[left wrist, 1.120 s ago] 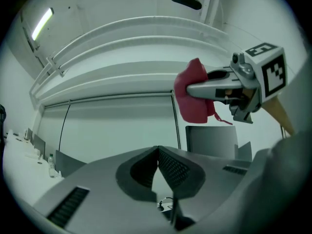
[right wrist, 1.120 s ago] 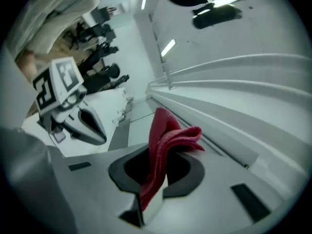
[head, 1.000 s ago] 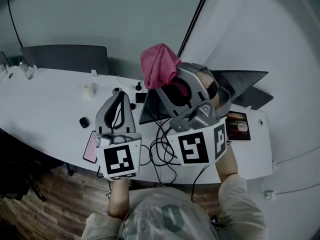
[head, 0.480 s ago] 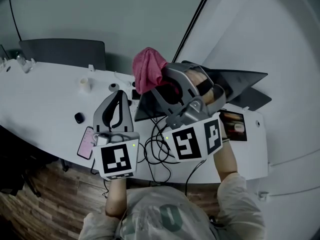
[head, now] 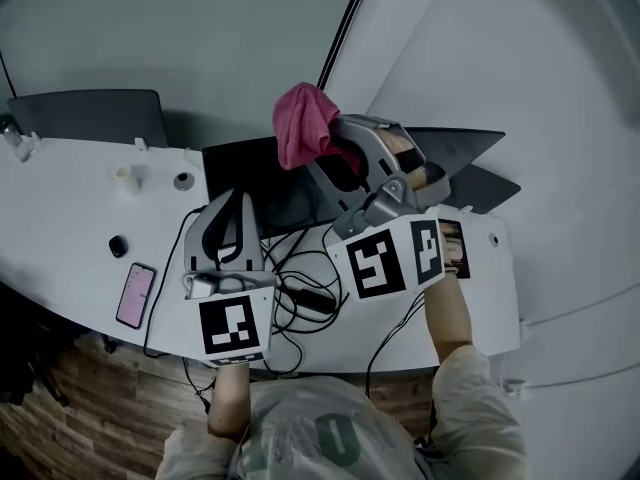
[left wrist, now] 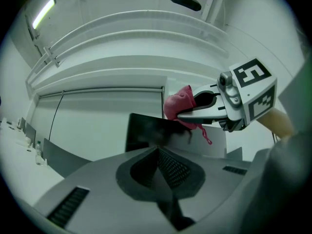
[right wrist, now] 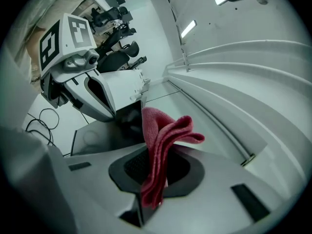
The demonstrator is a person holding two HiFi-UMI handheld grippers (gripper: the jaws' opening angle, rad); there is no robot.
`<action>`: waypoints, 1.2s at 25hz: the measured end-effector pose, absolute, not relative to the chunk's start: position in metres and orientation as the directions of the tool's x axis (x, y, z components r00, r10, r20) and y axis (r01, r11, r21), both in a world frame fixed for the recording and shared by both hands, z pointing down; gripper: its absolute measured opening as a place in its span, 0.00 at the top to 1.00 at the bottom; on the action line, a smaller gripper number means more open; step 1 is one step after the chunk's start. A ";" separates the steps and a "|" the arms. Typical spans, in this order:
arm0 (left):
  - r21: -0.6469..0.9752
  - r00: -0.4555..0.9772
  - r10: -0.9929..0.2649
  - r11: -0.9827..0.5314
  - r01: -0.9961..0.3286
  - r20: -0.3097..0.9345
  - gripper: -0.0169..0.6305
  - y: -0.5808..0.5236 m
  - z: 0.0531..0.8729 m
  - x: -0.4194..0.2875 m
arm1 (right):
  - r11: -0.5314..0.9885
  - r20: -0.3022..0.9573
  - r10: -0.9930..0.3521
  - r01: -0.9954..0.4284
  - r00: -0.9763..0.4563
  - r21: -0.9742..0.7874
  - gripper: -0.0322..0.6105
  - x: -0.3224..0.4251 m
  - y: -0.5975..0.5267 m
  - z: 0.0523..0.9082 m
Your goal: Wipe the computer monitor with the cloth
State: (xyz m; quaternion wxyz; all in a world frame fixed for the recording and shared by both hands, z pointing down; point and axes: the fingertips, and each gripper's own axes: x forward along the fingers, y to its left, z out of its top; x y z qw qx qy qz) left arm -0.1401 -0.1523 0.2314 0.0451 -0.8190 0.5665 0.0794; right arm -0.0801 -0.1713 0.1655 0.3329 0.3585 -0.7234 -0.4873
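- Head view: the right gripper point(head: 322, 156) is clamped on one pink cloth point(head: 303, 126), held over the top edge of one dark monitor point(head: 255, 183). The left gripper point(head: 237, 201) hangs in front of the screen. A tangle of black cables point(head: 300, 290) lies between the person and the monitor. One phone point(head: 135, 294) and one cup point(head: 125, 176) sit at the left of the white curved desk point(head: 60, 223). The floor point(head: 60, 418) is wood and the wall point(head: 200, 38) grey.
- Left gripper view: its jaws are pressed together with nothing between. The cloth point(left wrist: 176, 106) hangs at the monitor's point(left wrist: 146, 130) upper right corner; contact is unclear.
- Right gripper view: the folded cloth point(right wrist: 163, 145) is pinched between the jaws. Two ceiling lights point(right wrist: 188, 28) glow.
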 end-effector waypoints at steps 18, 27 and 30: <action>0.018 0.542 -0.811 -0.559 -0.829 -0.221 0.95 -0.179 0.233 0.121 | 0.239 0.153 -0.931 -0.233 -0.332 0.943 0.87 0.200 -0.215 0.164; 0.018 0.638 -0.734 -0.659 -0.752 -0.230 0.95 -0.193 0.232 0.210 | 0.214 0.167 -0.967 -0.258 -0.194 0.942 0.87 0.318 -0.237 0.164; 0.010 0.661 -0.720 -0.678 -0.735 -0.211 0.95 -0.196 0.238 0.227 | 0.202 0.164 -0.974 -0.277 -0.155 0.939 0.87 0.347 -0.242 0.165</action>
